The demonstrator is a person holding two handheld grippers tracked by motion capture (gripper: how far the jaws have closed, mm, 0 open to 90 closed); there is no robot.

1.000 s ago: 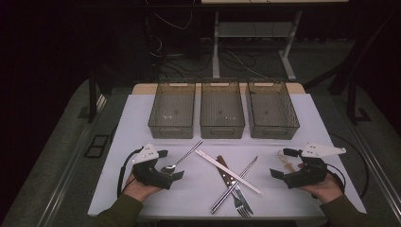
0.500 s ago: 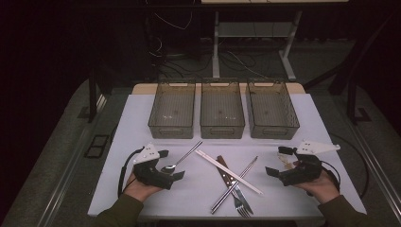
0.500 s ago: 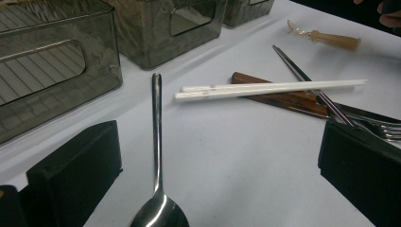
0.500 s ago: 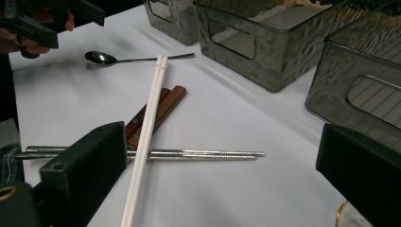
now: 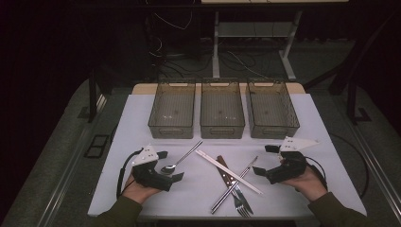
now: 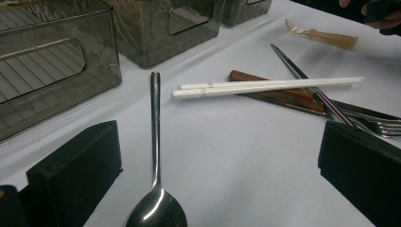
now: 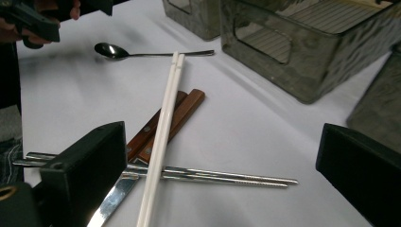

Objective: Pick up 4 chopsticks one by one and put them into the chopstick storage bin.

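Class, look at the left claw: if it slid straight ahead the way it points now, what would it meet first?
Probably the spoon: its bowl lies between the open left claw jaws, handle running ahead toward the bins.

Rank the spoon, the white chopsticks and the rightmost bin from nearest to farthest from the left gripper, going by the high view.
1. spoon, its bowl between the left gripper's jaws.
2. white chopsticks, mid-table to its right.
3. rightmost bin, at the back right.
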